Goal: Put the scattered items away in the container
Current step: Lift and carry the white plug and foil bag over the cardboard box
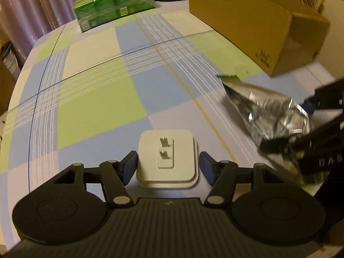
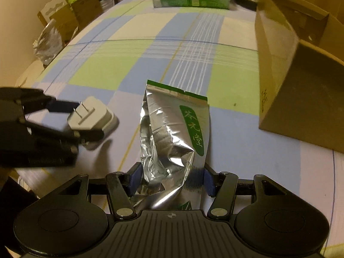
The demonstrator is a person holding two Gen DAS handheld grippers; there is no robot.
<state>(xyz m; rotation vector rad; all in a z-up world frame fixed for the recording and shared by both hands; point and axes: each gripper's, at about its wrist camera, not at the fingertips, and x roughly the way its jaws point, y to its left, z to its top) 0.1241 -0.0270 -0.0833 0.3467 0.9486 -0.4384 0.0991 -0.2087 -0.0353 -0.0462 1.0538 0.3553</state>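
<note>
Left wrist view: straddling a white plug adapter (image 1: 167, 158), prongs up, left gripper (image 1: 168, 166) spread wide, open checked tablecloth (image 1: 96, 90) beyond. Right wrist view: clamping a crinkled silver tea pouch (image 2: 172, 142), right gripper (image 2: 171, 179) near the cardboard box (image 2: 279, 75) at right.

A table covered in a checked cloth of pale green, blue and cream squares (image 1: 90, 99) is carrying everything. A white two-pronged plug adapter (image 1: 167, 161) is lying near its front edge, prongs facing up. To the right of the adapter, a crinkled silver foil pouch with a green label (image 2: 172, 142) is resting on the cloth. An open brown cardboard box (image 2: 301, 90) is sitting along the right side. At the far end, a green plastic-wrapped multipack (image 1: 114, 8) is standing.
</note>
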